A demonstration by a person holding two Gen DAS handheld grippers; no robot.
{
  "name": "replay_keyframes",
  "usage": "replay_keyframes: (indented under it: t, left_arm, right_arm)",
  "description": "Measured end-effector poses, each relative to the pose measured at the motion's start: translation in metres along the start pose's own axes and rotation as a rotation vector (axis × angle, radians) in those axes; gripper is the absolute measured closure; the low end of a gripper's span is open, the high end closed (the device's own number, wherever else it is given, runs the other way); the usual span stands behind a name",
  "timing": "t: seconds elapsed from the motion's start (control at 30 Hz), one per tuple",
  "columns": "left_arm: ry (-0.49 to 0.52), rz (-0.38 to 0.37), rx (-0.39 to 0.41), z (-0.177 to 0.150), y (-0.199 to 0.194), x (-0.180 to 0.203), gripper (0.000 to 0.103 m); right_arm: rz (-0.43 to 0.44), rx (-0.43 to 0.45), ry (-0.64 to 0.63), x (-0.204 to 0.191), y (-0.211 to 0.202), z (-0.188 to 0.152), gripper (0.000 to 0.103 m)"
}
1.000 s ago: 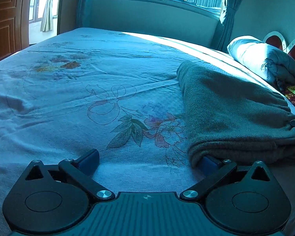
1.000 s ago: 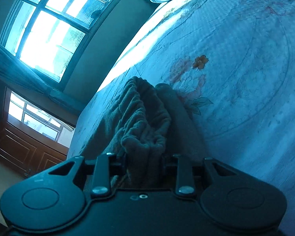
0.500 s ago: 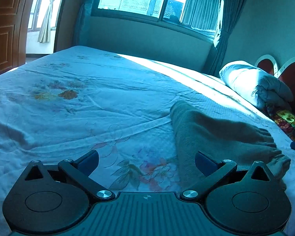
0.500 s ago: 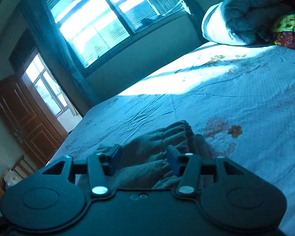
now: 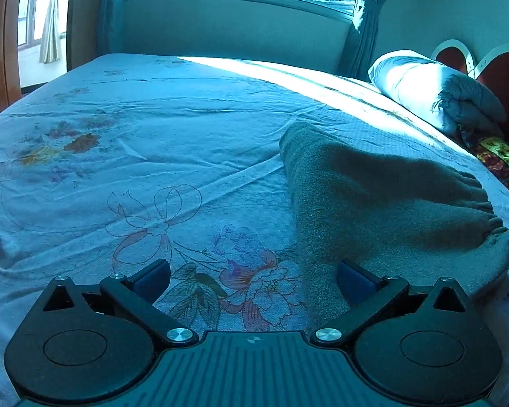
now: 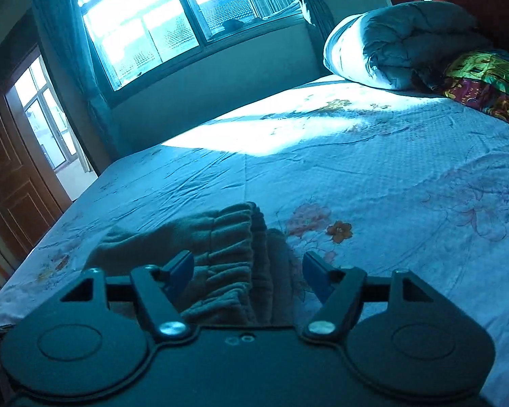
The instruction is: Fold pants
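Note:
The grey-brown pants (image 5: 373,203) lie folded in a compact bundle on the floral bed sheet (image 5: 152,156), right of centre in the left wrist view. My left gripper (image 5: 252,276) is open and empty, low over the sheet at the bundle's near left corner. In the right wrist view the pants (image 6: 220,254) show their gathered waistband end. My right gripper (image 6: 247,273) is open, its blue pads (image 6: 181,269) on either side of the waistband but apart from it.
A rolled duvet (image 5: 437,91) and a colourful cushion (image 6: 485,81) lie at the headboard end. A window (image 6: 159,23) and curtains are beyond the bed. A wooden door (image 6: 6,176) stands at the left.
My right gripper has opened wide and let go of the waistband, then drawn back and levelled out. My left gripper rose, then dipped closer to the sheet again.

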State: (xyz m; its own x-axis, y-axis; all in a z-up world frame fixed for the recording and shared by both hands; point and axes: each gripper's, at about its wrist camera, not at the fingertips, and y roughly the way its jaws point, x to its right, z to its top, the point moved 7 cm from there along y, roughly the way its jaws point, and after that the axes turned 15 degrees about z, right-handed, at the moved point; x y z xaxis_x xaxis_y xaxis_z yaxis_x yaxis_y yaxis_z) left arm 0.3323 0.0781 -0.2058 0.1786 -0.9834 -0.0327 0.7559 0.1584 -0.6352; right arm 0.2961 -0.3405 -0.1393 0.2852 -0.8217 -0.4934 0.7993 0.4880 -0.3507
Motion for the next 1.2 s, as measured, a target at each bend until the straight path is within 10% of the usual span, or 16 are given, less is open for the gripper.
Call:
replay_keyframes:
  t: [0.37,0.57,0.8,1.07,1.2]
  left_arm:
    - [-0.156,-0.135,-0.104,0.016,0.034,0.007,0.0]
    - [-0.213,-0.223,-0.137,0.019,0.05,0.021,0.0]
    - [-0.244,-0.174,-0.056,0.056,0.054,0.016,0.0]
    - [-0.069,-0.016,0.01,0.098,0.076,0.046,0.0]
    - [-0.006,0.006,0.024,0.101,0.081,0.058,0.0]
  right_arm:
    - [0.143,-0.027,0.427,0.053,0.03,-0.031,0.023]
    - [0.166,-0.03,0.454,0.056,0.038,-0.031,0.023]
    - [0.135,0.115,0.27,0.032,0.023,0.019,0.023]
    - [0.089,-0.104,-0.126,-0.049,0.109,0.056,0.027]
    - [0.076,-0.208,-0.256,-0.083,0.154,0.044,0.049]
